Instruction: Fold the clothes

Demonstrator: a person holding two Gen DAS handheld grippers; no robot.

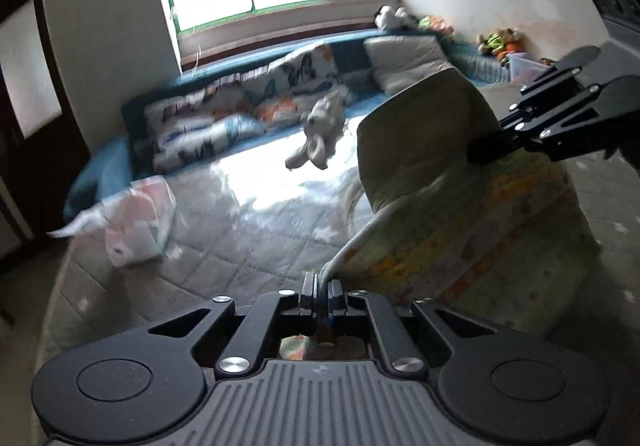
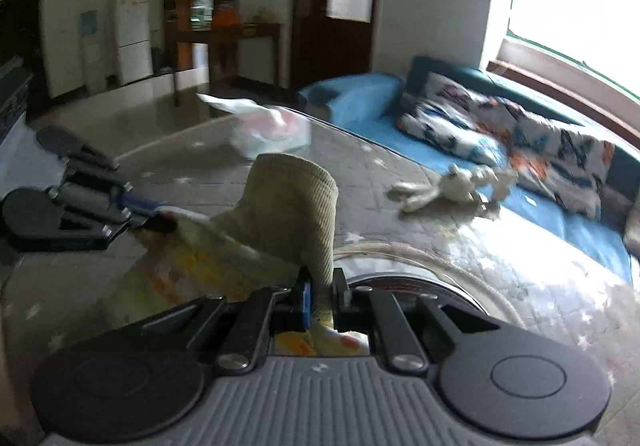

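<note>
A small garment (image 1: 460,230) with a yellow and orange print and an olive ribbed waistband (image 1: 420,134) hangs stretched between both grippers over the grey quilted bed (image 1: 240,238). My left gripper (image 1: 322,286) is shut on its pale hem edge at the bottom of the left wrist view. My right gripper (image 2: 320,286) is shut on the ribbed waistband (image 2: 296,206), which stands up in a loop before it. Each gripper shows in the other's view: the right gripper (image 1: 476,150) at right, the left gripper (image 2: 160,224) at left. Both views are blurred.
A white plastic bag (image 1: 136,222) lies on the bed's left side. A pale soft toy (image 1: 320,134) lies near the blue sofa (image 2: 360,102) with patterned cushions (image 1: 240,114) under the window. A round white-rimmed object (image 2: 420,266) lies below the garment.
</note>
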